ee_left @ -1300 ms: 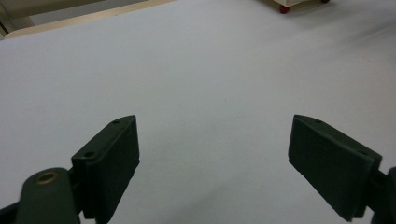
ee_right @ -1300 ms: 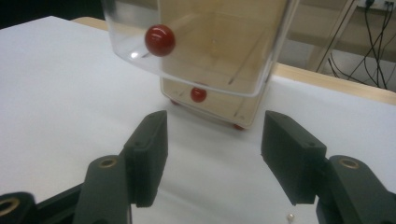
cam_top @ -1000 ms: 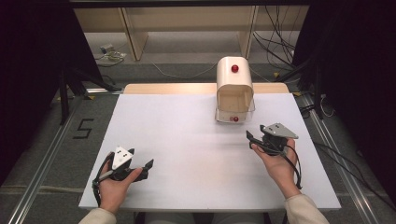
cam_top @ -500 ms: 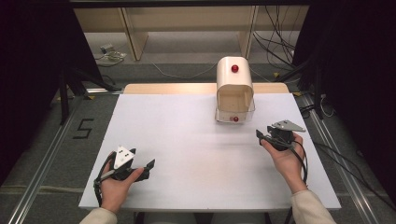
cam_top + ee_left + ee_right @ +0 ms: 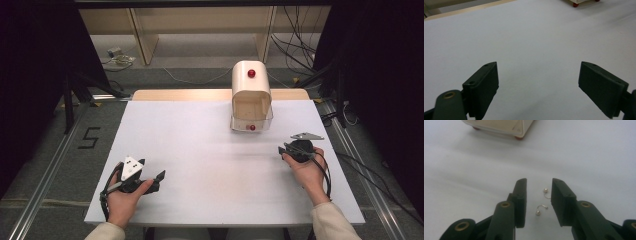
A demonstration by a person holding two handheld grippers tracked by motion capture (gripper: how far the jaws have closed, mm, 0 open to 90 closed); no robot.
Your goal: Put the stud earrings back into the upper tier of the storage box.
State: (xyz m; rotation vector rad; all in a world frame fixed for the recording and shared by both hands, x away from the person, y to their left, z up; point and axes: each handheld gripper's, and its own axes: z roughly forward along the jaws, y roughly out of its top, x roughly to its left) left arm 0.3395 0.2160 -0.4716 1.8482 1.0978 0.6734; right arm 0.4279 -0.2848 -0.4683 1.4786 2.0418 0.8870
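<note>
Two small hooked earrings with pearl ends lie on the white table [image 5: 200, 150]. One earring [image 5: 545, 192] lies close by the right-hand jaw, the other earring [image 5: 540, 210] nearer the camera. My right gripper [image 5: 539, 181] stands low over them with a jaw on either side. Its jaws have just been closing; the pads do not press on either earring. In the high view my right gripper [image 5: 284, 149] is at the table's right, below the cream box [image 5: 251, 97]. My left gripper [image 5: 156, 181] rests open near the front left, nothing between its jaws [image 5: 537, 67].
The cream box with red knobs [image 5: 499, 126] stands at the back centre-right, its open front facing the person. The box's red foot [image 5: 575, 4] shows at the top of the left gripper view. Cables and shelving lie on the floor beyond the table.
My right hand has moved to the right and lower over the table, and its jaws have narrowed. The left hand has stayed where it was.
</note>
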